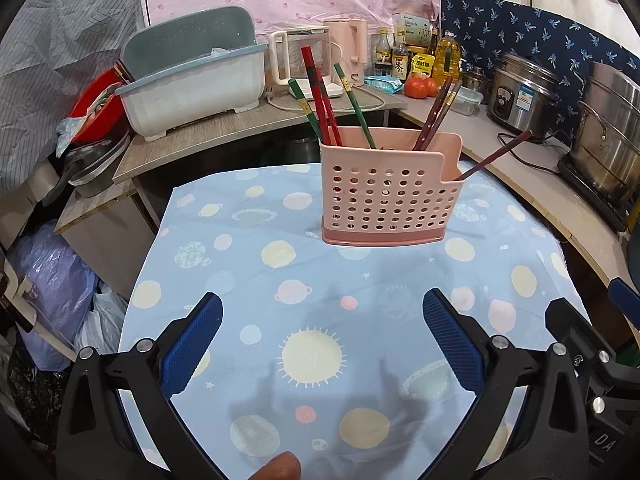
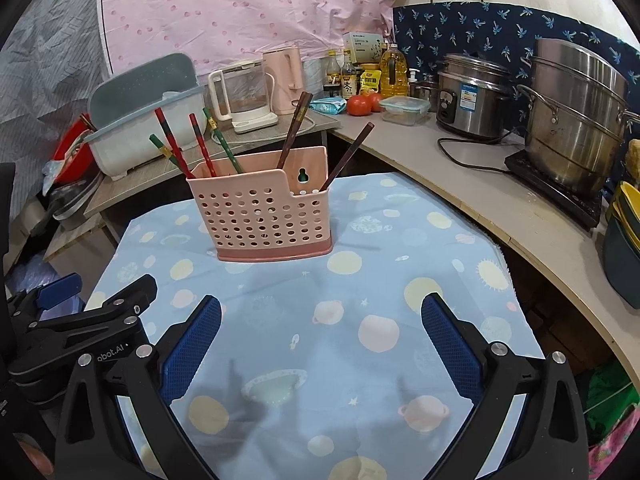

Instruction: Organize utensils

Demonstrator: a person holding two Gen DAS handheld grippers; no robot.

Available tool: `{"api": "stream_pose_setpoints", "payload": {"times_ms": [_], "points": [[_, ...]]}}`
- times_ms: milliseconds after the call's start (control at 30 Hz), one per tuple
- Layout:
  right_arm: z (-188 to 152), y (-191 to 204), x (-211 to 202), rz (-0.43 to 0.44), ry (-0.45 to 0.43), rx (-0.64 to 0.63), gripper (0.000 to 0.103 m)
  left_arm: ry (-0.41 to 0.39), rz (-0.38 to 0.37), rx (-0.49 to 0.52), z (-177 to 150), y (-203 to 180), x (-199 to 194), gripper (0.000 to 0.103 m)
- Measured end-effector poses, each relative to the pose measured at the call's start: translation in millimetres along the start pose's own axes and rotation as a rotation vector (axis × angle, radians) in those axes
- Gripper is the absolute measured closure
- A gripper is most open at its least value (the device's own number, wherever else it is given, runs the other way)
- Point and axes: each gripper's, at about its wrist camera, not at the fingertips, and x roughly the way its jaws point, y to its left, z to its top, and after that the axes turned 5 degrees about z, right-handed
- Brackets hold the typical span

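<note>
A pink perforated utensil holder (image 1: 390,196) with chopsticks (image 1: 320,92) stands on the planet-print cloth (image 1: 248,264). Left gripper (image 1: 322,334) and right gripper (image 2: 320,336) gape empty; "abot.AI" lettering is partly cut off.

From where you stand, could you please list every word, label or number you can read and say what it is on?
"abot.AI": on the black body of the left hand-held gripper, start cut off.
"DA": on the right hand-held gripper, partial.
Sauce bottles, yellow packet, box, rice cooker sticker: print too small to read.
</note>
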Motion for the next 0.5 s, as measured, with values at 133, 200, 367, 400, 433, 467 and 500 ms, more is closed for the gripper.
{"api": "stream_pose_setpoints", "payload": {"times_ms": [133, 200, 367, 400, 433, 467, 500], "points": [[-2.7, 1.0, -1.2, -0.003, 0.003, 0.001, 0.006, 0.001, 0.011, 0.006, -2.4, -2.6, -1.5, 0.007], [-4.5, 1.4, -2.5, -0.005, 0.004, 0.001, 0.006, 0.005, 0.01, 0.007, -2.7, -2.9, -1.9, 0.007], [-6.5, -0.4, -3.9, -0.006, 0.003, 0.008, 0.006, 0.003, 0.011, 0.012, -4.0, -4.1, -3.7, 0.007], [-7.0, -0.5, -4.5, -0.008, 0.002, 0.007, 0.006, 0.004, 0.012, 0.013, -4.1, -4.4, -4.0, 0.007], [-7.4, -0.7, -4.8, -0.01, 0.003, 0.006, 0.006, 0.004, 0.013, 0.015, -4.4, -4.7, -4.3, 0.007], [-7.2, -0.8, -4.5, -0.009, 0.003, 0.006, 0.006, 0.003, 0.016, 0.017, -4.3, -5.0, -4.4, 0.007], [-7.1, -0.7, -4.5, -0.009, 0.003, 0.006, 0.006, 0.002, 0.018, 0.019, -4.4, -5.5, -4.4, 0.007]]}}
